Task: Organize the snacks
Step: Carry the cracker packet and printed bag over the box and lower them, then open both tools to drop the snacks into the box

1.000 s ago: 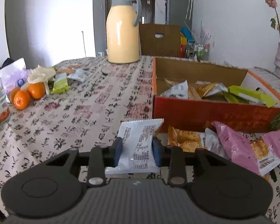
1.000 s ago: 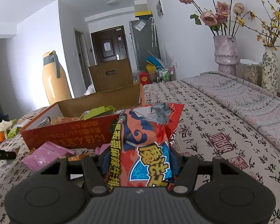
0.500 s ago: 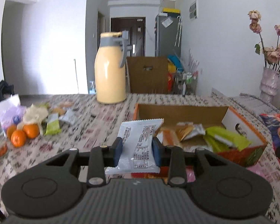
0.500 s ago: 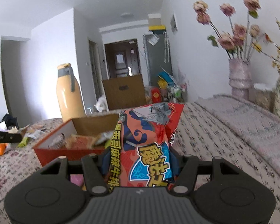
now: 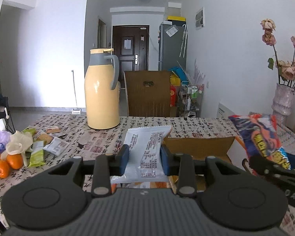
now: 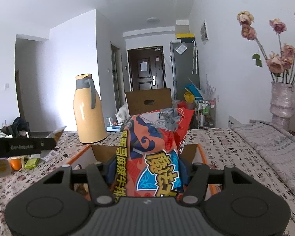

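My left gripper (image 5: 144, 160) is shut on a small white snack packet (image 5: 145, 149), held upright above the near edge of the orange cardboard box (image 5: 198, 146). My right gripper (image 6: 147, 172) is shut on a large red and blue snack bag (image 6: 155, 147), also raised over the open box (image 6: 100, 150). In the left wrist view that bag (image 5: 259, 135) and the right gripper's body show at the right. The left gripper's finger (image 6: 23, 146) shows at the left of the right wrist view. Most of the box's inside is hidden behind both grippers.
A tall yellow thermos (image 5: 101, 92) stands at the table's far side. Oranges (image 5: 7, 162), green and white packets (image 5: 37, 155) and a plastic bag lie at the left. A vase of dried roses (image 6: 281, 100) stands at the right, with a folded blanket (image 6: 273, 137).
Both grippers have risen and moved toward the box with their packets still held. The pink and orange packets on the cloth in front of the box have dropped out of sight.
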Demonstrator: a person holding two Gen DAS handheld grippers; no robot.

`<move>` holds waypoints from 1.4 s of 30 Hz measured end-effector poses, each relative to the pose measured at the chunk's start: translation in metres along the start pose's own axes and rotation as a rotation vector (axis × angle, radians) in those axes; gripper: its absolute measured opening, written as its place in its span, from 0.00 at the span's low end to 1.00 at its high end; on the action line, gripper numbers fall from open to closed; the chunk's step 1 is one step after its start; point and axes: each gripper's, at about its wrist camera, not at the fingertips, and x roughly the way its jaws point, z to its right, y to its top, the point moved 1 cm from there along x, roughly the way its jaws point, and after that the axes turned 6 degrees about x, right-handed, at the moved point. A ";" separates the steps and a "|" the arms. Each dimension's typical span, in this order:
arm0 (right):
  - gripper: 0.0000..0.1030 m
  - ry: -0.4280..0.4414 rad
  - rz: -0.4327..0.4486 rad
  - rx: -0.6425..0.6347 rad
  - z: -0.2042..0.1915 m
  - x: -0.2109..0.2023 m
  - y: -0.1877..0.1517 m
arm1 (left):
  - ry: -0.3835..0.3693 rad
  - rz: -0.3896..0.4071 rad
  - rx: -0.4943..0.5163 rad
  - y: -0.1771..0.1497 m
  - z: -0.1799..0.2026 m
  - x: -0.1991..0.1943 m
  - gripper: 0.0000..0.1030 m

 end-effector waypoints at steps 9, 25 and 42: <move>0.57 0.010 -0.062 0.018 0.000 0.055 -0.008 | 0.006 -0.031 -0.030 -0.010 0.004 0.041 0.33; 0.78 0.034 -0.116 -0.004 -0.003 0.067 -0.029 | -0.011 -0.068 -0.093 -0.031 -0.012 0.059 0.59; 1.00 -0.010 -0.090 0.009 0.002 0.064 -0.026 | 0.034 -0.041 -0.141 -0.027 -0.015 0.046 1.00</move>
